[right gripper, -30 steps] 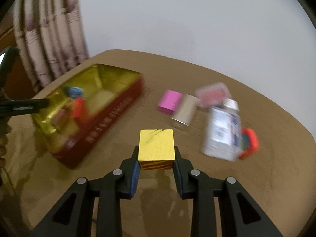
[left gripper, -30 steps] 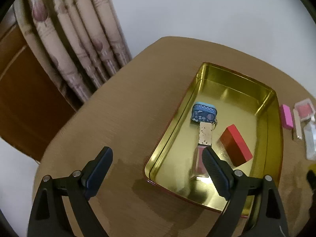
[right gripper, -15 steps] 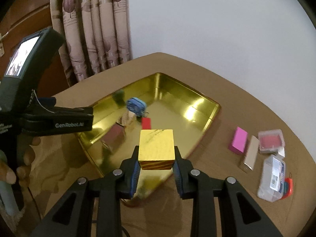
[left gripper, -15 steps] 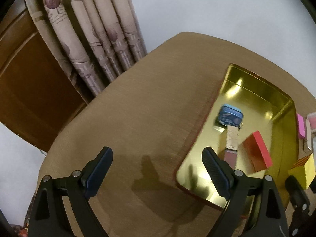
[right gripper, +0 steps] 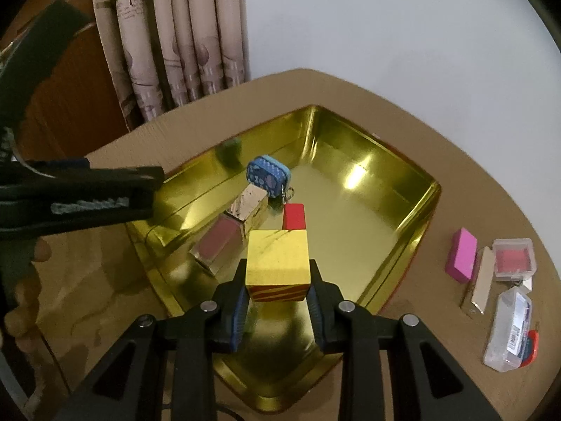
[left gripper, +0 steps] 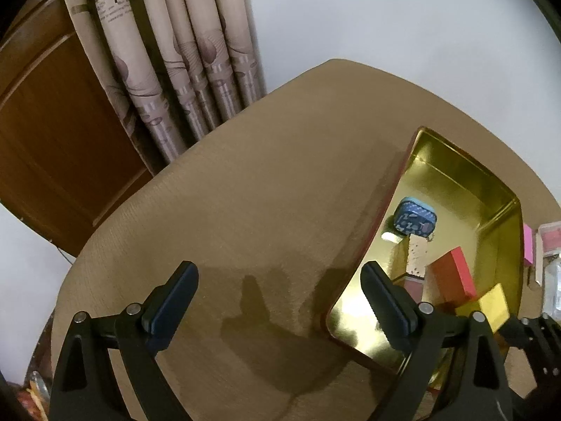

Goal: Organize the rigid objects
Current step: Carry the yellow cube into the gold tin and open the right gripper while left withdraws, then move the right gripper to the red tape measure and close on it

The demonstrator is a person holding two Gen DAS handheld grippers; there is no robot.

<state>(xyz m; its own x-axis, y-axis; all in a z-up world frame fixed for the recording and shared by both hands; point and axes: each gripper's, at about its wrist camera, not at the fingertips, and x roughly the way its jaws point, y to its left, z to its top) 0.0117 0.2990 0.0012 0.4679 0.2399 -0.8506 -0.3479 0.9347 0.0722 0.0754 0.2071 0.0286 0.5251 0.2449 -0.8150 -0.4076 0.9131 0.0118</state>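
My right gripper (right gripper: 277, 310) is shut on a yellow cube (right gripper: 277, 261) with red stripes on its near face, held above the near part of the gold tin (right gripper: 413, 238). Inside the tin lie a blue patterned pouch (right gripper: 268, 176), a cork-topped bottle with pink contents (right gripper: 229, 233) and a red block (right gripper: 293, 216). My left gripper (left gripper: 278, 301) stands open over bare table left of the tin (left gripper: 505, 221), holding nothing. In the left wrist view the yellow cube (left gripper: 491, 304) shows at the lower right, beside the red block (left gripper: 452, 277) and the pouch (left gripper: 415, 218).
On the wooden table (right gripper: 466, 175) right of the tin lie a pink block (right gripper: 461, 260), a beige bar (right gripper: 481, 282), a clear case with red content (right gripper: 513, 256) and a clear plastic box (right gripper: 508, 329). Curtains (left gripper: 168, 56) and a wooden door (left gripper: 52, 119) stand behind the table's far edge.
My right gripper carried the yellow cube from the open table leftward to above the tin. The left gripper drifted left, away from the tin, still open.
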